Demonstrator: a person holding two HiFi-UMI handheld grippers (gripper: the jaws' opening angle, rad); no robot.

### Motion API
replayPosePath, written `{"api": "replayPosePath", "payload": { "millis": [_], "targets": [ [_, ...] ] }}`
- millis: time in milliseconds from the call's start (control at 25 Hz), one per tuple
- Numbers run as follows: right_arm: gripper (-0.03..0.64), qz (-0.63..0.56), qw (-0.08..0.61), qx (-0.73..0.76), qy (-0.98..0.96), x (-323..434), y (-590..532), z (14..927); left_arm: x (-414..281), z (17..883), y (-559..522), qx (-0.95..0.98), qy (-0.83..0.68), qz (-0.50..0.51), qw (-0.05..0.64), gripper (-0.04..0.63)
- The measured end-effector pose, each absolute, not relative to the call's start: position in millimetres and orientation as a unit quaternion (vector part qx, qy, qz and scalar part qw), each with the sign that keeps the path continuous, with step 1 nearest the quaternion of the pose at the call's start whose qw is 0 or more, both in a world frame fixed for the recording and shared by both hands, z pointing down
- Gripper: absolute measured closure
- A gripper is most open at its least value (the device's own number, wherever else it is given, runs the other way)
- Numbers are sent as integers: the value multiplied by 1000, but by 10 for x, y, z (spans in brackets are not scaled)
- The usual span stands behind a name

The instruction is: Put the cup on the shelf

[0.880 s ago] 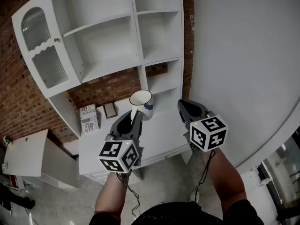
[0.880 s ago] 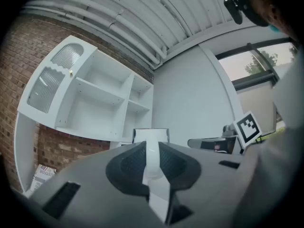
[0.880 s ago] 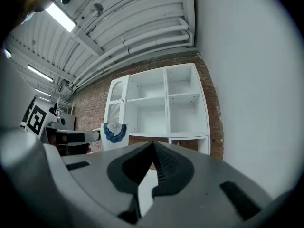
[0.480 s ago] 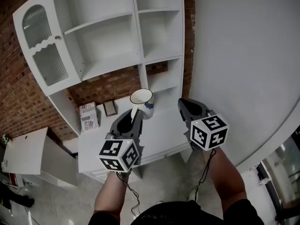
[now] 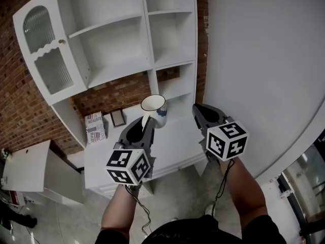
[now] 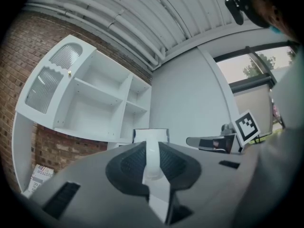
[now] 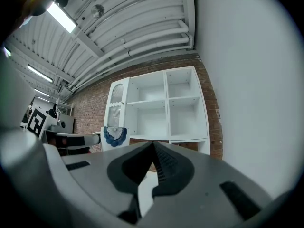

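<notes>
A white cup (image 5: 154, 110) with a blue pattern is held in the air in front of the white shelf unit (image 5: 127, 44). My left gripper (image 5: 146, 124) is shut on its handle. In the left gripper view the white handle (image 6: 152, 163) runs between the dark pads, and the cup (image 6: 150, 135) stands upright beyond them. My right gripper (image 5: 203, 114) hovers level to the cup's right, apart from it. Its jaws meet at the tip with nothing between them. From the right gripper view the cup (image 7: 115, 136) shows at the left.
Below the shelves is a white counter (image 5: 175, 136) against a brick wall, with a printed box (image 5: 95, 126) and a small frame (image 5: 119, 118) on it. A glass-fronted door (image 5: 45, 50) closes the unit's left side. A curved white wall (image 5: 264, 60) rises on the right.
Both grippers and the cup have edged very slightly toward the shelf unit. The grip on the handle is the same.
</notes>
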State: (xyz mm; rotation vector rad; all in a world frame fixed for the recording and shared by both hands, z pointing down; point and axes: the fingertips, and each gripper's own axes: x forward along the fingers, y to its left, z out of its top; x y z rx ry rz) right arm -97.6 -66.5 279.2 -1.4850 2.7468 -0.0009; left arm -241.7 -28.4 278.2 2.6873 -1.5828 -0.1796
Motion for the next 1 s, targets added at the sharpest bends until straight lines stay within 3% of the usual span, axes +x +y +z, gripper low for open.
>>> {"api": "replayPosePath", "payload": {
  "millis": [1000],
  "targets": [
    [617, -21, 15, -444, 896, -561, -1689, 2869, -1920, 2794, -1169, 847, -530, -52, 7, 532]
  ]
}}
